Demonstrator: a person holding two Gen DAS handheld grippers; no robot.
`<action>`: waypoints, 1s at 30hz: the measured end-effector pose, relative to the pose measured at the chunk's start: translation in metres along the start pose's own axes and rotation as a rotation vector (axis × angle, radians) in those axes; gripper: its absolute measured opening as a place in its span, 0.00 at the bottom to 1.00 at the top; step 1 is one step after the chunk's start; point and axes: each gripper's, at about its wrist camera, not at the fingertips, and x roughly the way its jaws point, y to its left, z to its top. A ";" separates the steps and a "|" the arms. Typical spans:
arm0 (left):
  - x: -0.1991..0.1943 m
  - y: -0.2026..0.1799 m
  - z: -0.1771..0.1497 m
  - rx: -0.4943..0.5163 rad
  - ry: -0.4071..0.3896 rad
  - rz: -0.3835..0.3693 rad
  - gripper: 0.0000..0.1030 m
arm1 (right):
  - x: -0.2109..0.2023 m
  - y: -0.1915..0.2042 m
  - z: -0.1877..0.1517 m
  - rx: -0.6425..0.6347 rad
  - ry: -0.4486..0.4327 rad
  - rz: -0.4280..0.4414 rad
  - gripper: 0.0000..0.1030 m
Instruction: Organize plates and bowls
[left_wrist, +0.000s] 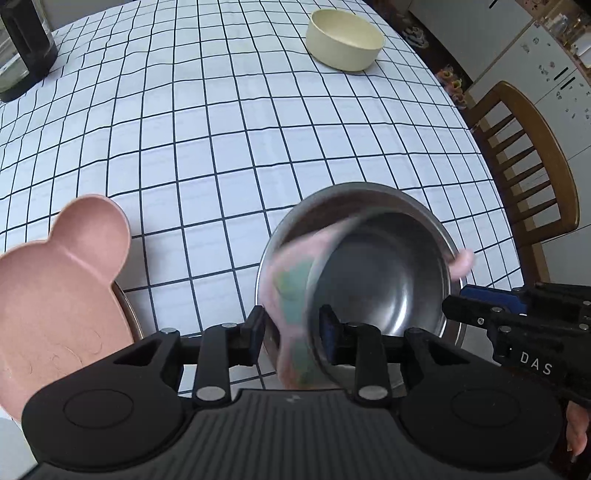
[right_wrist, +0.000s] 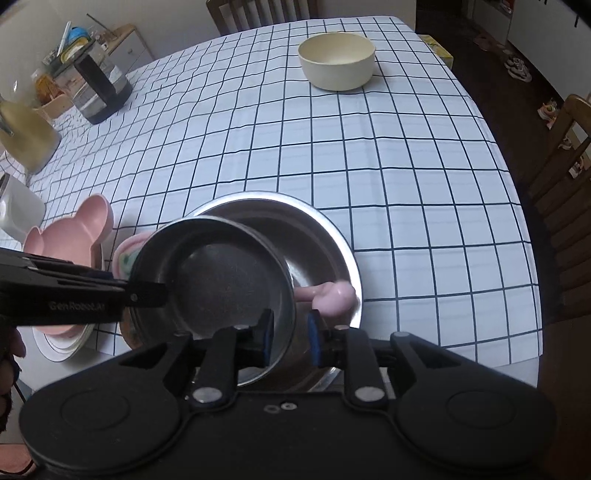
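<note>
A small steel bowl (right_wrist: 221, 280) is held tilted over a larger steel bowl (right_wrist: 325, 243) at the near table edge. My right gripper (right_wrist: 290, 341) is shut on the small bowl's near rim. My left gripper (left_wrist: 291, 334) is shut on its opposite side; the small bowl (left_wrist: 380, 273) fills the left wrist view above the large bowl (left_wrist: 295, 218). A pink patterned bowl (right_wrist: 127, 254) lies between them, its pink ear (right_wrist: 332, 295) poking out. A pink bear-shaped plate (left_wrist: 55, 288) lies on a white plate (right_wrist: 62, 343) to the left. A cream bowl (right_wrist: 336, 61) stands far across.
The table has a white checked cloth (right_wrist: 369, 166). A kettle (right_wrist: 99, 85), a yellow jug (right_wrist: 26, 136) and a white container (right_wrist: 18, 210) stand along the left. Wooden chairs (left_wrist: 524, 158) stand at the right side and at the far end.
</note>
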 end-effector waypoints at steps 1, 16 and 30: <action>-0.001 0.001 0.000 0.000 -0.002 0.002 0.31 | 0.000 -0.001 0.000 0.002 0.000 0.000 0.22; -0.044 -0.007 0.013 0.096 -0.180 0.047 0.61 | -0.026 0.002 0.013 -0.019 -0.067 0.043 0.36; -0.059 -0.035 0.089 0.123 -0.307 0.085 0.72 | -0.052 -0.024 0.096 -0.060 -0.197 -0.004 0.56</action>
